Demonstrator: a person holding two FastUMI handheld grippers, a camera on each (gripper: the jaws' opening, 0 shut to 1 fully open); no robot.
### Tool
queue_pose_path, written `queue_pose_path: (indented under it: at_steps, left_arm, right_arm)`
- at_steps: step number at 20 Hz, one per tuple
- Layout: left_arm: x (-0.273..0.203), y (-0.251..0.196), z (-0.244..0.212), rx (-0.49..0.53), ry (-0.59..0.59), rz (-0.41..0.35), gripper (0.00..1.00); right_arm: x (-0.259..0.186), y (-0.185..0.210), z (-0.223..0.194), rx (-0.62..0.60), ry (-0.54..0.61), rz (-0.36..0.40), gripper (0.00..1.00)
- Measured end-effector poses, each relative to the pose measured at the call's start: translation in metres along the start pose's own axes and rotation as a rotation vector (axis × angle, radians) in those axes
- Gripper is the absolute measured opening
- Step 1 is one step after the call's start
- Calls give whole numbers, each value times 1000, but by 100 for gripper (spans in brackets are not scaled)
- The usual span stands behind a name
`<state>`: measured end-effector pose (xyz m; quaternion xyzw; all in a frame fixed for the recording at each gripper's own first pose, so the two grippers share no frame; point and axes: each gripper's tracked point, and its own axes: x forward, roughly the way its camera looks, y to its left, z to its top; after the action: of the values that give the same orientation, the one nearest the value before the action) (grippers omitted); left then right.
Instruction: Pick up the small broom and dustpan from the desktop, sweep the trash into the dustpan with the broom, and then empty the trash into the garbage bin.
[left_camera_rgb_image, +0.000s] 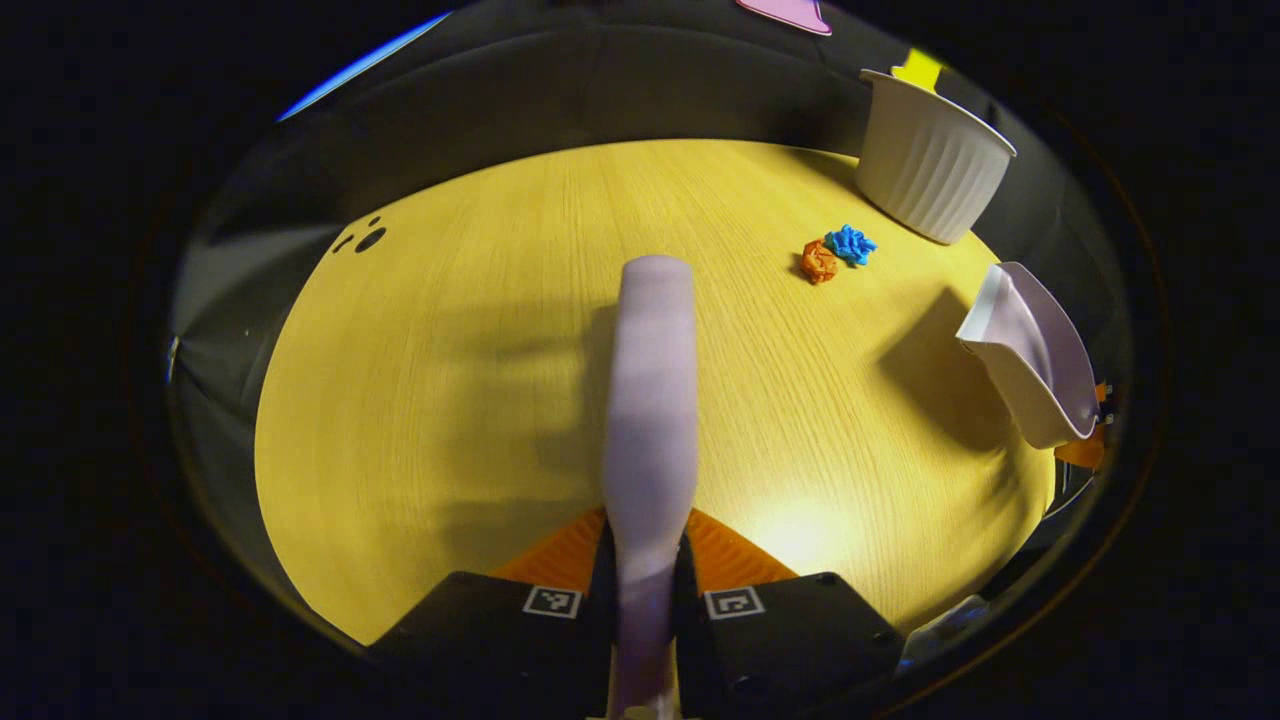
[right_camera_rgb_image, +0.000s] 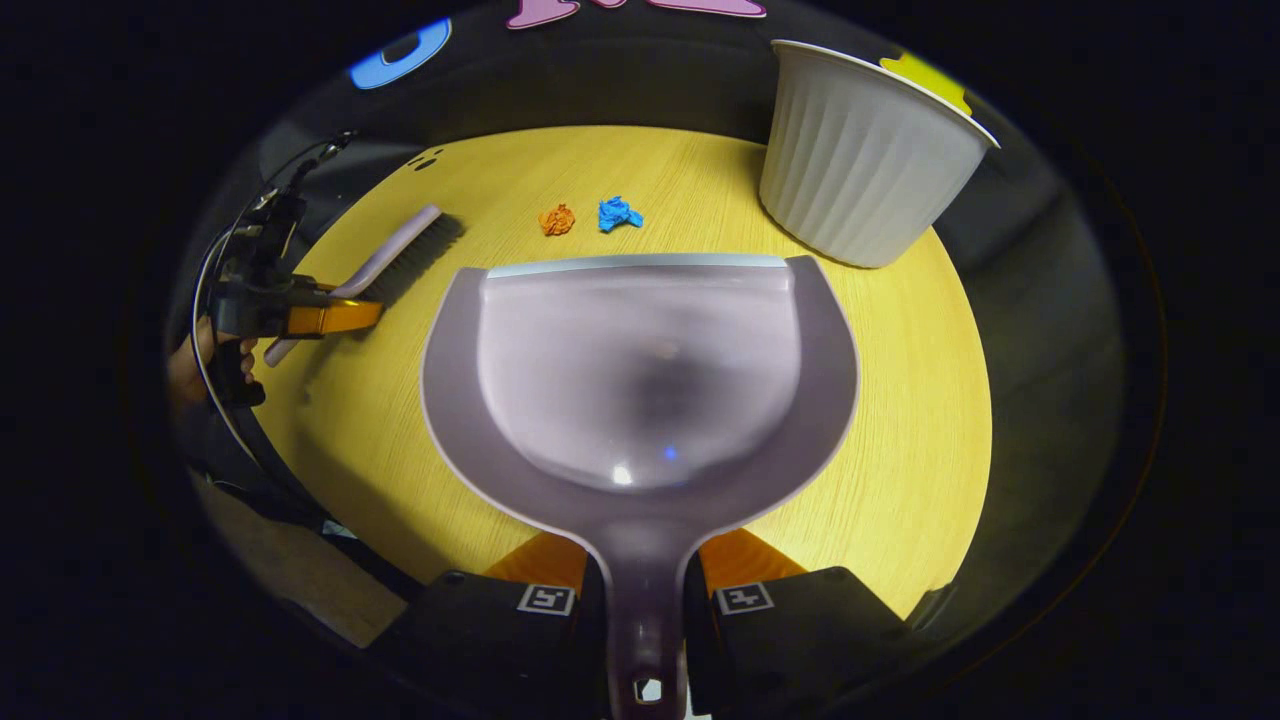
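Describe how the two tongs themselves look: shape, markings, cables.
Each set of tongs, left and right, has blocky dark bodies with a square black-and-white marker on each side. In the right gripper view the left tongs show an orange section and thin dark cables looping past the hand.

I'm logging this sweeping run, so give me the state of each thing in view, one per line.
broom: held by its handle in the left gripper, bristles toward the table.
dustpan: held by its handle in the right gripper, empty.
orange scrap: crumpled, on the table, unswept.
blue scrap: crumpled, beside the orange one, unswept.
garbage bin: upright, open-topped, on the table.
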<state>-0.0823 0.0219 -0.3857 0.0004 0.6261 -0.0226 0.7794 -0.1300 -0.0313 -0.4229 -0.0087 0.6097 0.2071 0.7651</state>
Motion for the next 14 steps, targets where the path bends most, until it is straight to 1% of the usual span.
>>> queue_pose_path:
  at_steps: [1,3,5,7,10,11,12,13,14]
  left_arm:
    - [-1,0,6,14,-4,7,30]
    - [-3,-1,34,47,-62,15,29]
    - [1,-15,66,85,-106,-15,27]
    - [7,-25,94,112,-119,-34,28]
    - [20,-38,130,155,-134,-57,28]
    - [25,-42,138,178,-133,-66,28]
    - [30,-46,144,210,-129,-71,28]
    - [35,-49,148,245,-121,-73,27]
    - [41,-54,152,279,-112,-79,29]
  right_arm:
    - [-2,-1,-2,-22,25,6,36]
    - [-4,-4,-4,-71,90,23,36]
    - [-3,-6,-5,-112,150,48,36]
    - [-1,-12,-5,-139,199,53,36]
    - [4,-18,-3,-161,226,58,36]
    - [5,-18,-3,-165,232,62,32]
    - [7,-18,-4,-171,238,64,36]
    - [8,-19,-5,-181,245,62,36]
    - [10,-20,-5,-189,251,62,36]
